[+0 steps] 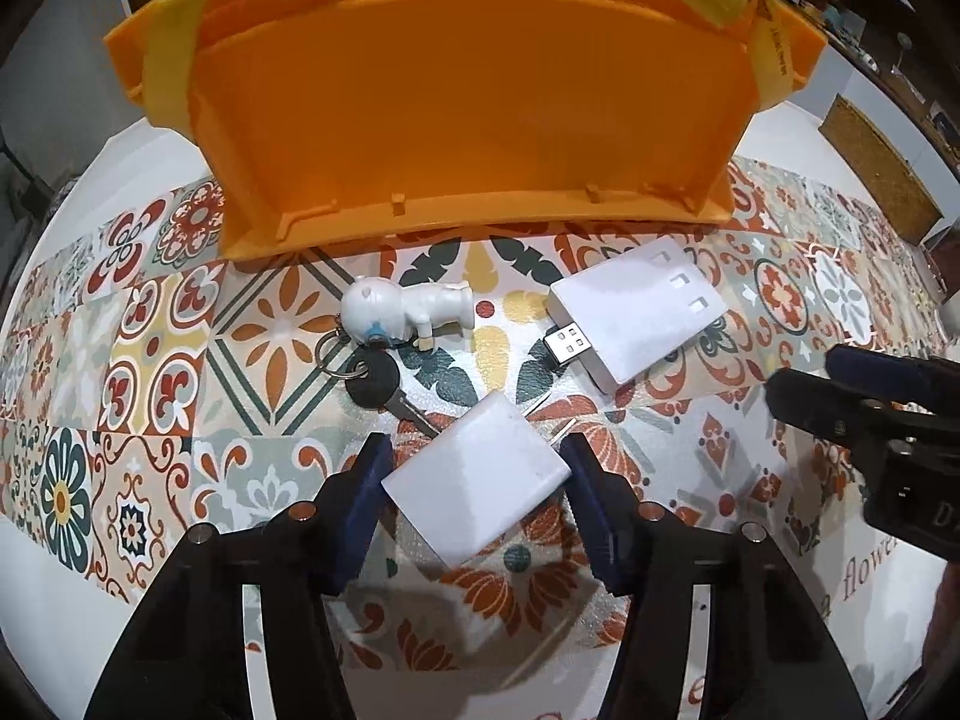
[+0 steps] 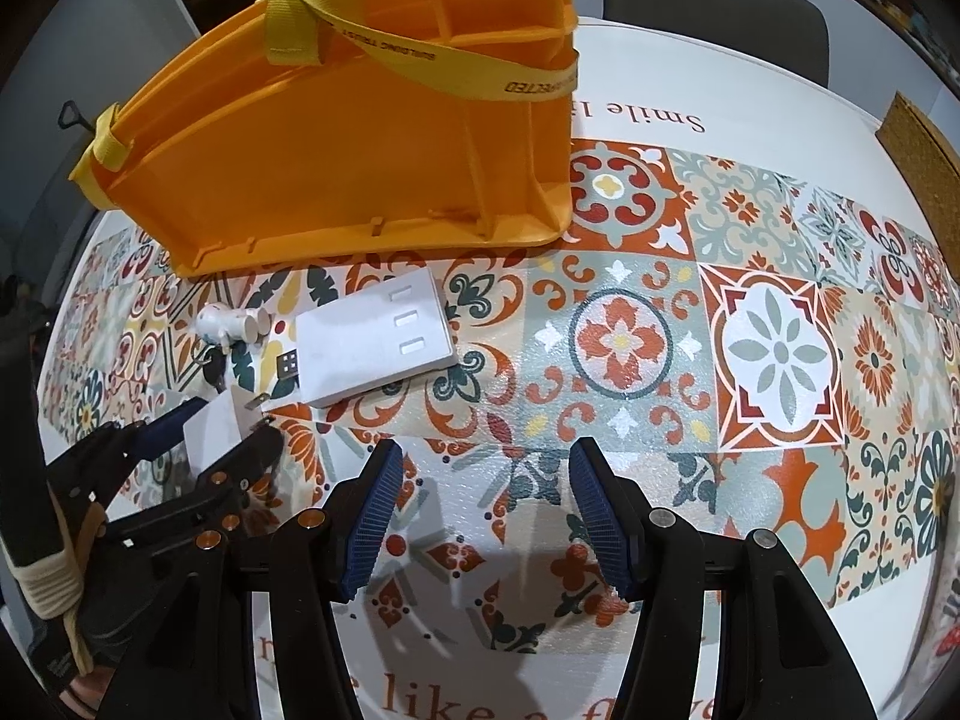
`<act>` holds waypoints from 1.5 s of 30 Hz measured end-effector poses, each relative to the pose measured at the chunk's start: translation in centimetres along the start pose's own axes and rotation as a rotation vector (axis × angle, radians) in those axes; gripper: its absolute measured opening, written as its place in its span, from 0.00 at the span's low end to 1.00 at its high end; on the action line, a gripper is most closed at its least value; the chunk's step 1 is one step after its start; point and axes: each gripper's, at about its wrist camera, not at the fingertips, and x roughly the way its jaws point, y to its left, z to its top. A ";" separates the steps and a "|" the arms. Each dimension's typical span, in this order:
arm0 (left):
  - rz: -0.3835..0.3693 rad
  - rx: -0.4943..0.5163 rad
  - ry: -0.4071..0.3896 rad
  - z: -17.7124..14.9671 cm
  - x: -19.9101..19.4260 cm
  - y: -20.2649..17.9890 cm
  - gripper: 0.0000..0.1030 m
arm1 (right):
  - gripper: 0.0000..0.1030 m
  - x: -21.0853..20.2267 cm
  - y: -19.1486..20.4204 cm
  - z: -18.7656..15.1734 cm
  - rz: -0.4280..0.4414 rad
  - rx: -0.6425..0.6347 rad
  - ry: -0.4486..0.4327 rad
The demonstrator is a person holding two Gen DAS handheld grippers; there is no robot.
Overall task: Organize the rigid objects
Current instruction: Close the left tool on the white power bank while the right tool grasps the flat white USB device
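A white plug adapter [image 1: 480, 480] with metal prongs lies turned cornerwise between the blue pads of my left gripper [image 1: 474, 468], which is shut on it, both pads touching its corners. The right wrist view shows the same grip [image 2: 216, 426] at the far left. Beyond it lie a white figurine keychain [image 1: 408, 312] with a black-headed key [image 1: 375, 381], and a flat white USB device [image 1: 636, 306]. An orange caddy [image 1: 468, 90] with yellow straps stands behind them. My right gripper [image 2: 480, 474] hangs open over bare tablecloth, with nothing between its fingers.
A patterned tile tablecloth [image 2: 774, 354] covers the white table. A cork board [image 2: 924, 138] lies at the far right edge, and a dark chair back [image 2: 714, 6] stands behind the table. A gloved hand [image 2: 54, 576] holds the left gripper.
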 end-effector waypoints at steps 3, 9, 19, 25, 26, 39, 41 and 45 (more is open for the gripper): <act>-0.009 -0.015 -0.002 0.1 -0.5 0.3 0.56 | 0.56 0.1 0.2 0.1 0.007 -0.005 0.002; -0.001 -0.049 -0.012 0.3 -1.7 1.4 0.56 | 0.62 0.4 0.8 0.6 0.038 -0.020 0.012; 0.025 -0.076 -0.031 0.4 -2.4 2.8 0.56 | 0.72 2.0 3.3 1.7 0.059 -0.107 0.036; 0.040 -0.098 -0.026 0.5 -2.3 3.7 0.56 | 0.74 3.1 4.5 1.9 0.068 -0.132 0.039; 0.038 -0.103 -0.024 0.5 -2.2 3.9 0.56 | 0.75 3.4 4.6 1.9 0.074 -0.135 0.046; 0.043 -0.109 -0.025 0.4 -1.7 4.3 0.56 | 0.75 5.2 5.7 2.2 0.047 -0.170 0.035; 0.042 -0.111 -0.025 0.4 -1.7 4.4 0.56 | 0.75 5.2 5.9 2.3 0.039 -0.176 0.030; 0.035 -0.113 -0.032 0.5 -1.7 4.2 0.56 | 0.77 5.4 6.2 2.7 0.045 -0.175 0.017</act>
